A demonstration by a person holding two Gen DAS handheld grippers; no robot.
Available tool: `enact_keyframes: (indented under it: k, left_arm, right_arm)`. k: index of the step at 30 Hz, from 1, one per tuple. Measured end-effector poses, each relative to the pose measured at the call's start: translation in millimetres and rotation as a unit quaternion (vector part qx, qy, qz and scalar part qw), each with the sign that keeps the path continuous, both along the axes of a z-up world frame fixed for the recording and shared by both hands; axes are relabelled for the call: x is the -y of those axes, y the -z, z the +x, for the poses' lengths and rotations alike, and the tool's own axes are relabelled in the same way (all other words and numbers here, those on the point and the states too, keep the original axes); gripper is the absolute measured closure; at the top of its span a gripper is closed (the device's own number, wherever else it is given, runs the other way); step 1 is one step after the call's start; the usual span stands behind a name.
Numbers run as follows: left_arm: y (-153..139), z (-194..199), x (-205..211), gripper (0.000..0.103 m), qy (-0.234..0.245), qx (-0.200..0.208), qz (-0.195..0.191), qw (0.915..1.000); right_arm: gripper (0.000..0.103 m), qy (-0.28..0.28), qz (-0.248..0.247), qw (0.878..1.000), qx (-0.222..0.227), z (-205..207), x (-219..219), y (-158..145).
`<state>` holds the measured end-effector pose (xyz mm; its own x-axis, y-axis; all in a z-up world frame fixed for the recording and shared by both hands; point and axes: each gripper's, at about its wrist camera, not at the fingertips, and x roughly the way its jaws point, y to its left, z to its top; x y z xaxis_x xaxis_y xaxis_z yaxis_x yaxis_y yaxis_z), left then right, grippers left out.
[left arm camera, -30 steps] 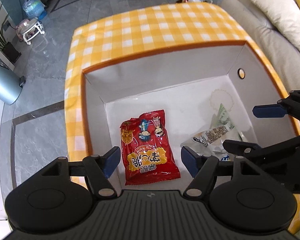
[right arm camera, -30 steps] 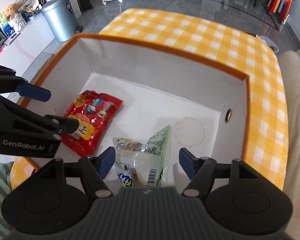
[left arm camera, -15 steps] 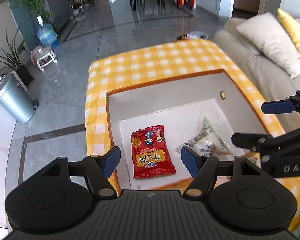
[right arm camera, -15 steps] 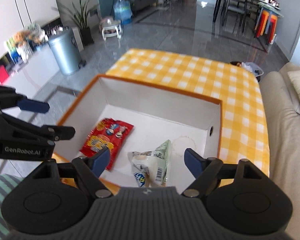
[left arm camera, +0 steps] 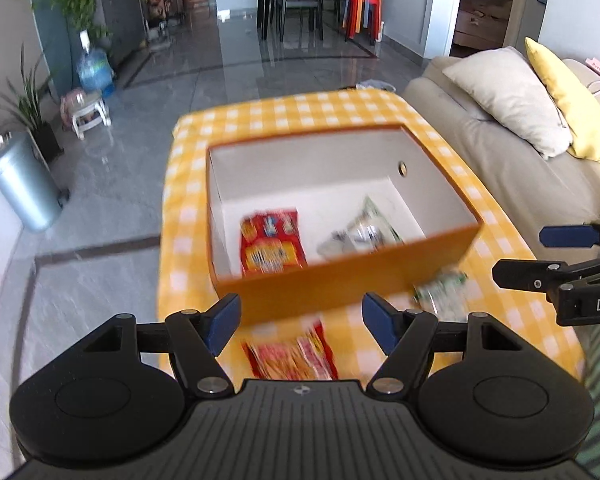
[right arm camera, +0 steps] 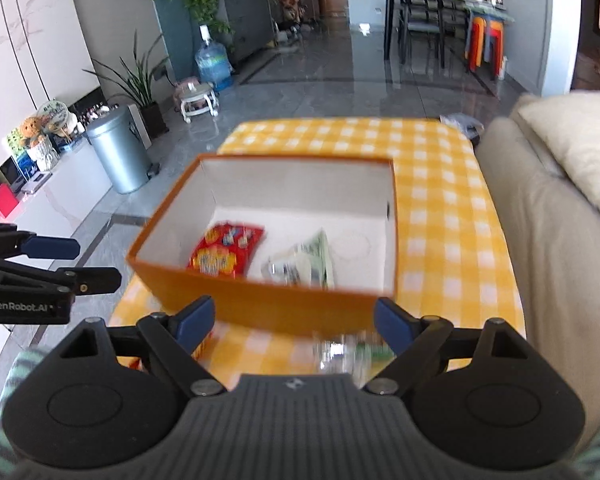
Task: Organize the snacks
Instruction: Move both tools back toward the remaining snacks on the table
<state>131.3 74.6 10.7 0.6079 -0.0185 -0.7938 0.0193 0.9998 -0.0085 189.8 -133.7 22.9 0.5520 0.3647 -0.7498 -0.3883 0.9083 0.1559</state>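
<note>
Both grippers, left gripper (left arm camera: 300, 322) and right gripper (right arm camera: 294, 322), stand wide open with nothing held; the right's jaws have just been opening.

Inside the orange cardboard box with white lining (left arm camera: 340, 284) on the yellow-and-white checked tablecloth (right arm camera: 440, 200) lie a red snack packet (left arm camera: 270, 246) and a clear-and-green snack bag (left arm camera: 364, 230). Another red packet (left arm camera: 296, 356) and another green-and-clear bag (left arm camera: 442, 292) lie on the cloth in front of the box.

an orange box (left arm camera: 340, 280) with a white inside holds a red snack bag (left arm camera: 271, 246) lying flat beside a crumpled green-white packet (left arm camera: 360, 234); another red bag (left arm camera: 296, 356) and green-white packet (left arm camera: 442, 292) lie outside on the surface
</note>
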Motion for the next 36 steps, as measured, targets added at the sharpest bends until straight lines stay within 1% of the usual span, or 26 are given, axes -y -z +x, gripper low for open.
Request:
enact_keyframes:
  k: [4,8,13,17,23,27,29,31,34,36]
  left_arm:
    - [13.6,-21.3,2.4,0.022,-0.009,-0.020,-0.010,0.9997]
    - [24.7,-43.7,3.3,0.022,-0.018,-0.041,-0.034,0.9984]
    - [39.0,-66.5,10.6,0.022,-0.019,-0.070,-0.027,0.9970]
    - [51.9,-79.7,11.3,0.022,-0.026,-0.089,-0.040,0.9949]
    - [69.5,-84.6,12.2,0.022,-0.031,-0.115,-0.049,0.9917]
    - [78.8,-80.5,7.9,0.022,-0.042,-0.135,-0.048,0.9888]
    - [85.1,-75.8,7.4,0.022,-0.045,-0.151,-0.042,0.9865]
    - [90.9,-72.1,6.1,0.022,-0.060,-0.164,-0.041,0.9838]
    - [94.8,-65.9,-0.7,0.022,-0.101,-0.165,-0.058,0.9794]
    - [93.3,-59.4,-2.9,0.022,-0.108,-0.151,-0.066,0.9805]
  right_arm:
    - [0.019,0.015,-0.002,0.999,-0.032,-18.9,11.1,14.7]
    - [0.019,0.017,0.001,0.998,-0.068,-38.9,17.7,30.5]
    - [0.019,0.018,-0.009,0.995,-0.093,-60.4,21.2,48.2]
    - [0.019,0.008,-0.020,0.993,-0.116,-74.9,21.9,63.3]
    - [0.020,-0.027,-0.035,0.988,-0.146,-80.6,8.4,79.1]
    - [0.026,-0.034,-0.036,0.985,-0.163,-78.5,3.1,87.7]
    - [0.027,-0.029,-0.038,0.984,-0.169,-75.8,4.5,91.6]
    - [0.027,-0.018,-0.044,0.984,-0.174,-70.2,7.3,97.2]
    - [0.027,0.005,-0.060,0.982,-0.180,-60.6,11.3,106.0]
    - [0.027,0.024,-0.055,0.980,-0.190,-52.8,15.2,111.0]
